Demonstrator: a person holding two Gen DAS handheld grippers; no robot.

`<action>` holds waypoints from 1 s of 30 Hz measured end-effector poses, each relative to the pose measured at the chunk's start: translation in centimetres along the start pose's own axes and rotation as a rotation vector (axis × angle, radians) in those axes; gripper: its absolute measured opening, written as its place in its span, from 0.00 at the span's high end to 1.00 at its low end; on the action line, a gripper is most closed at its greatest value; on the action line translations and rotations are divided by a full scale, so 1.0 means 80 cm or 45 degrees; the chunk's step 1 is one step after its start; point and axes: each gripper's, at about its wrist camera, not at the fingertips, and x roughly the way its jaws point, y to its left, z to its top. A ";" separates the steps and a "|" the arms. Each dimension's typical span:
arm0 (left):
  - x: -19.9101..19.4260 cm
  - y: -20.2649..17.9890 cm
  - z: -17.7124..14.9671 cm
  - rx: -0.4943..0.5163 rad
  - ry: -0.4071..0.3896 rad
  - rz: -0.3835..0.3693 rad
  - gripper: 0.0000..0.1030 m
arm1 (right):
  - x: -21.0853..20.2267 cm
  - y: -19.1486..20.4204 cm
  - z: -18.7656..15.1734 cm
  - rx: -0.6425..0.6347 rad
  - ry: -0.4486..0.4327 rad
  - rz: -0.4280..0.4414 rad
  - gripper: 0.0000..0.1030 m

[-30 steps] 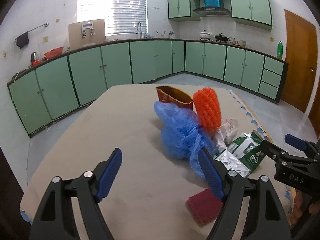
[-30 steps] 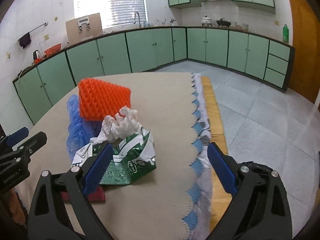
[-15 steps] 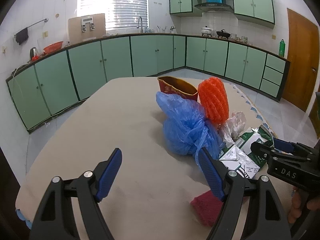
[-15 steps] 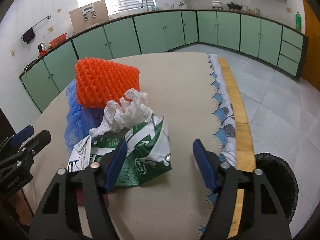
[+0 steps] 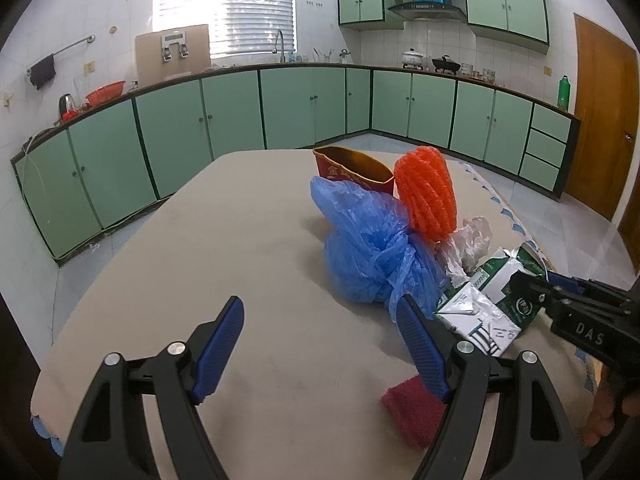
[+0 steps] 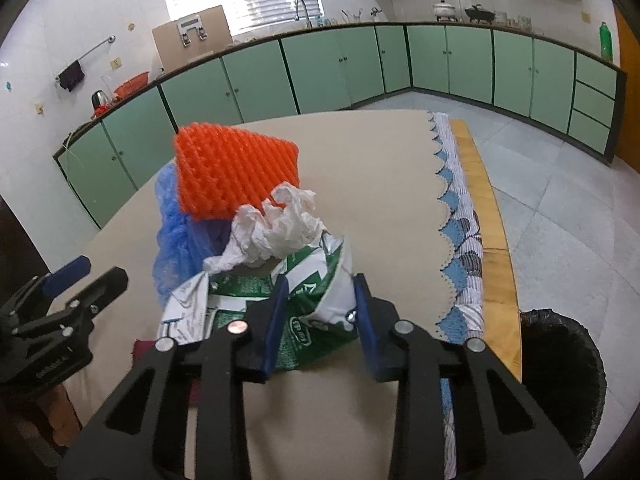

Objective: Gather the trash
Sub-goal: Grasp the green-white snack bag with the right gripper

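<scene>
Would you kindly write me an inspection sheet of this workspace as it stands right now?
Surface: table under a beige cloth with a scalloped blue edge.
Job's things: green and white packet, white crumpled paper, orange foam net, blue plastic bag, red box, red pad, all heaped together; black-lined bin on the floor beside the table.
Clutter: nothing seen.
Grippers: right gripper has just been closing, its pads now on the packet; left gripper open, nothing between the fingers.
Cables: nothing seen.
Surroundings: green kitchen cabinets, window blinds, wooden door.
</scene>
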 end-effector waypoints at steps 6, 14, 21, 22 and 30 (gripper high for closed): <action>-0.006 -0.009 -0.006 0.012 0.005 -0.015 0.24 | -0.022 -0.004 0.001 0.004 -0.029 0.017 0.75; -0.019 -0.027 -0.013 0.033 -0.004 -0.053 0.22 | -0.059 -0.023 -0.004 0.028 -0.071 -0.001 0.75; -0.023 -0.045 -0.022 0.048 0.028 -0.087 0.21 | -0.081 -0.045 -0.006 0.078 -0.107 -0.035 0.75; -0.023 -0.047 -0.023 0.052 0.031 -0.086 0.21 | -0.084 -0.048 -0.008 0.082 -0.110 -0.041 0.75; -0.028 -0.051 -0.038 0.061 0.080 -0.092 0.27 | -0.091 -0.058 -0.013 0.101 -0.121 -0.053 0.75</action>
